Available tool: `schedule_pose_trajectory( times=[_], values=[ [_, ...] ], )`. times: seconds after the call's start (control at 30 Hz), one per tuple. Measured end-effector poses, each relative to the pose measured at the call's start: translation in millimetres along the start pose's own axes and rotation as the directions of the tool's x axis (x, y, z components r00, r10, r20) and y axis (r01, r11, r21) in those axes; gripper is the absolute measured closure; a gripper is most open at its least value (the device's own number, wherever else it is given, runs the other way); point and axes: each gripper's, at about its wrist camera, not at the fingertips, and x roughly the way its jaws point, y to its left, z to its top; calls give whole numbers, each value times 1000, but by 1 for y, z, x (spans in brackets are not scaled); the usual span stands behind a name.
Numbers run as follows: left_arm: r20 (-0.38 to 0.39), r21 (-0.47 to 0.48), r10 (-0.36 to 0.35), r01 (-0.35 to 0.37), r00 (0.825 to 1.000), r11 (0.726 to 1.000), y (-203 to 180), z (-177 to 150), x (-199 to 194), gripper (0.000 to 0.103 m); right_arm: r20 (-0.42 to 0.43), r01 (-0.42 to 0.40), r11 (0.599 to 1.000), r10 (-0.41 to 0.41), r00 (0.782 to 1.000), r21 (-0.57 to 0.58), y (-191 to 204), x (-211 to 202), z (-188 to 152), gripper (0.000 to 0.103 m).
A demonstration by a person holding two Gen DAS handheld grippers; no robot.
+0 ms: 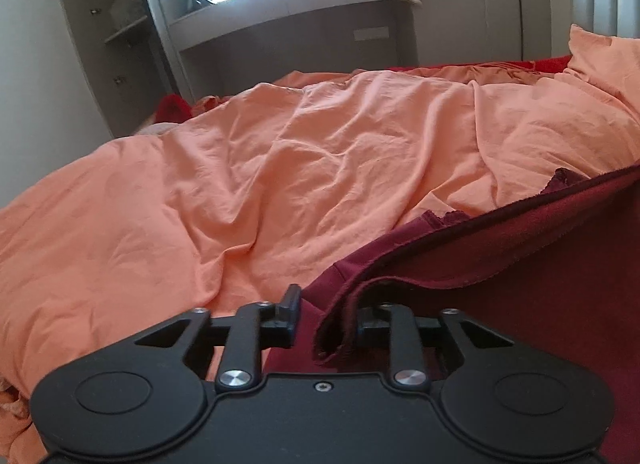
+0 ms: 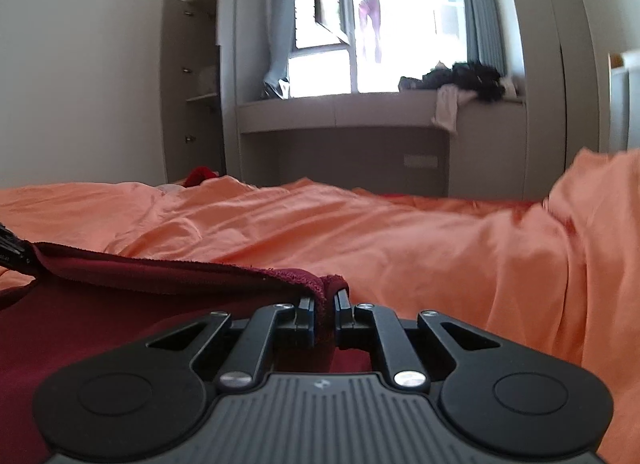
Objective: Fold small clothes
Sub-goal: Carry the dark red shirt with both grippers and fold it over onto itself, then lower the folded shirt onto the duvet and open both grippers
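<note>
Maroon fleecy garment (image 2: 120,276), raw hem pinched by right gripper (image 2: 324,304), rumpled orange sheet (image 2: 400,240)

Left gripper (image 1: 326,314) parted; right gripper (image 2: 325,310) pinched tight.

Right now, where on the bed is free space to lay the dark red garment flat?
The orange duvet is bare across its middle, between the red cloth at the far edge and the pillow at the right. Near the grippers the garment itself covers the bed. The window ledge is bare at its left and middle; clothes crowd its right end.
</note>
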Motion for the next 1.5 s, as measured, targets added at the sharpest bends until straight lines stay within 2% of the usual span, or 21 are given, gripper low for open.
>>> schedule_pose_trajectory(
  times=[0.1,0.2,0.27,0.33,0.77,0.9,1.1,1.23,1.3,1.37,1.47,1.5],
  values=[
    [11,-8,-12,12,1000,1000,8,5,3,60,-20,2,1000,-1,1000,15,-10,11,-2,94],
    [13,-30,-31,31,999,999,14,10,7,58,-31,1,1000,0,1000,25,-13,17,-4,94],
    [16,-31,-30,30,999,999,15,12,7,52,-31,1,1000,0,1000,28,-14,15,-5,94],
    [6,-16,-28,28,1000,999,18,14,9,40,-36,-1,1000,2,999,26,-14,15,-5,94],
    [-1,-54,-70,70,998,996,46,25,7,5,-47,-13,999,14,999,32,-20,17,-2,94],
    [-9,-28,-111,110,994,993,48,28,4,2,-55,-9,1000,10,998,27,-19,18,-3,94],
    [-55,-32,-217,216,975,976,62,28,7,1,-63,-26,998,29,998,53,-25,18,0,94],
    [-44,-11,-216,216,975,976,68,27,4,1,-31,-34,999,35,999,40,-25,10,9,94],
    [-40,-41,-216,214,976,976,73,29,5,1,-28,-28,999,29,999,14,-21,10,13,94],
    [-46,-102,-249,243,967,965,81,31,11,1,-39,-15,1000,14,999,-22,-17,13,14,94],
    [-75,-193,-344,325,936,926,96,31,19,1,-71,-23,1000,24,997,9,-22,22,10,94],
    [-78,-201,-357,336,931,920,99,29,20,1,-80,-25,999,26,996,23,-25,24,8,94]
  ],
)
